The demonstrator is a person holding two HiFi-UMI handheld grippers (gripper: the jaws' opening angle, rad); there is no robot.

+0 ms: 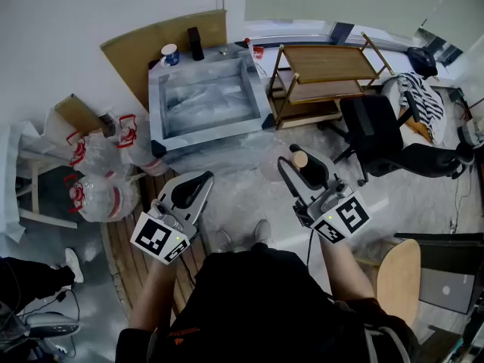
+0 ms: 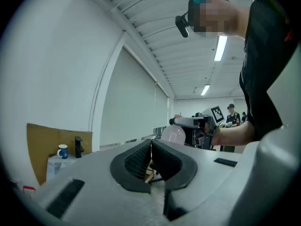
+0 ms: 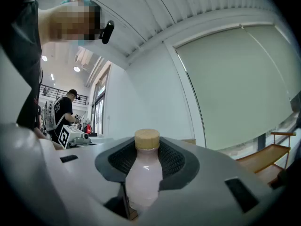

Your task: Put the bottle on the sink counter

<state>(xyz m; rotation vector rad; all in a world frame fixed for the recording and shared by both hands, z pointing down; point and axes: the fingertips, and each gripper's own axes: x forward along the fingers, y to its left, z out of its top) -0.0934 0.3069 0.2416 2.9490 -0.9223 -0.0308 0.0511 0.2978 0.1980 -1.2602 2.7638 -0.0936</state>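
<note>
head view: right gripper (image 1: 297, 165) holds bottle (image 1: 300, 159) over floor, well apart from sink (image 1: 208, 97); mug (image 1: 170, 54) behind sink; shelf (image 1: 325, 82) and chair (image 1: 378, 138) right of it; left gripper (image 1: 198, 181) beside | left gripper view: fingers (image 2: 136, 161) closed together, empty | right gripper view: fingers (image 3: 175, 161) grip bottle neck

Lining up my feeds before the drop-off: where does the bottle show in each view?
Head view: bottle right of centre, its tan cap poking out of the right claw.
Left gripper view: bottle just right of centre, beyond the closed jaws.
Right gripper view: bottle dead centre, clamped between the jaws.
Shared landmark: blue mug, in the head and left gripper views only.
</note>
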